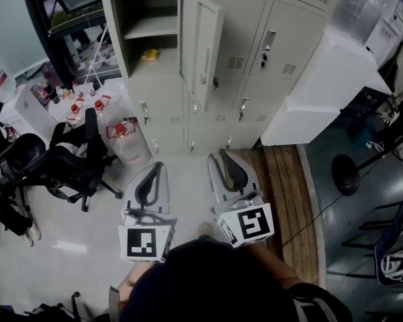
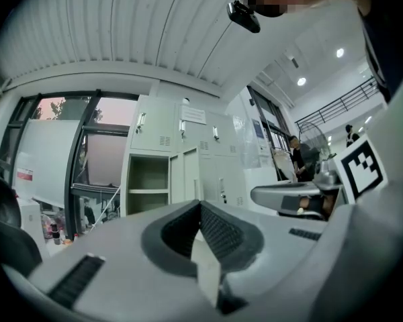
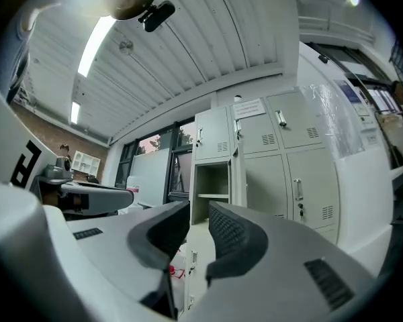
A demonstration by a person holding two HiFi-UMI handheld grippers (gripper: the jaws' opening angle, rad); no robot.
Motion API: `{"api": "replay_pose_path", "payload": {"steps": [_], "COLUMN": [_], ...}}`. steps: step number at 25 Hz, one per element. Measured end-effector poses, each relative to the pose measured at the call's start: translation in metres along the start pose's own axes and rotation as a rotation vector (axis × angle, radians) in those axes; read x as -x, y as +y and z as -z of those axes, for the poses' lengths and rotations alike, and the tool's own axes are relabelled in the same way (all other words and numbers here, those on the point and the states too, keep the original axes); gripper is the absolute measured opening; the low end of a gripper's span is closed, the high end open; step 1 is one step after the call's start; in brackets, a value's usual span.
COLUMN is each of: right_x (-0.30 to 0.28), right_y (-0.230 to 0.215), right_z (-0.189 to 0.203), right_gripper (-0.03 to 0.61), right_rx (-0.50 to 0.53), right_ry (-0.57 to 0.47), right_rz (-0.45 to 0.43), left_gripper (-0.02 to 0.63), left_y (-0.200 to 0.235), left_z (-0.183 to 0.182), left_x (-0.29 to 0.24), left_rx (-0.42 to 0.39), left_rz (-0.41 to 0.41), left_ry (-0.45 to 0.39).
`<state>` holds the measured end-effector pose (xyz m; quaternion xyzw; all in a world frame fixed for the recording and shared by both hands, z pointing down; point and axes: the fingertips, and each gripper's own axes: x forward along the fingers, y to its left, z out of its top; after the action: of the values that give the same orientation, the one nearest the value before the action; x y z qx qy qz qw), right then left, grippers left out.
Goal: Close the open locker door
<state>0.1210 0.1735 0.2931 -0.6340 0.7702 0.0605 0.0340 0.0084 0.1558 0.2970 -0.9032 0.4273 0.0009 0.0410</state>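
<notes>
The bank of pale grey lockers (image 1: 255,52) stands ahead of me. One upper door (image 1: 201,49) hangs open, swung out to the right of its compartment (image 1: 151,25); a small yellow thing (image 1: 150,54) lies on the lower shelf inside. Both grippers are held low over the floor, well short of the lockers and pointing at them. My left gripper (image 1: 158,164) is shut and holds nothing; its tips meet in the left gripper view (image 2: 200,205), with the open compartment (image 2: 148,183) beyond. My right gripper (image 3: 199,210) stands open with a narrow gap and nothing between the jaws, the door (image 3: 239,176) ahead.
Large water bottles with red caps (image 1: 121,136) stand at the lockers' left foot, with a black office chair (image 1: 67,159) beside them. A big white box (image 1: 322,86) leans at the right. Wooden planks (image 1: 285,193) and a round fan base (image 1: 346,173) lie to the right. A person (image 2: 297,158) stands far right.
</notes>
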Motion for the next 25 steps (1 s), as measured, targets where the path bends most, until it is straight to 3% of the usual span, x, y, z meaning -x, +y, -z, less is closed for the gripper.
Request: {"api": "replay_pose_path", "payload": {"steps": [8,16,25], "right_x": [-0.041,-0.066,-0.084], "right_y": [-0.057,-0.083,-0.097], "right_z": [0.006,0.018,0.024], "right_gripper": [0.086,0.086,0.086], "right_rx": [-0.024,-0.058,-0.066], "right_ry": [-0.030,-0.030,-0.029], "right_rz": [-0.076,-0.122,-0.135], "left_gripper": [0.002,0.002,0.002], "left_y": [-0.007,-0.006,0.001], "left_z": [0.000,0.013,0.022], "left_x": [-0.059,-0.087,-0.112], "left_rx": [-0.010,-0.024,0.002], "left_rz": [-0.076,-0.129,-0.118], "left_ry": [-0.004,0.026,0.042]}}
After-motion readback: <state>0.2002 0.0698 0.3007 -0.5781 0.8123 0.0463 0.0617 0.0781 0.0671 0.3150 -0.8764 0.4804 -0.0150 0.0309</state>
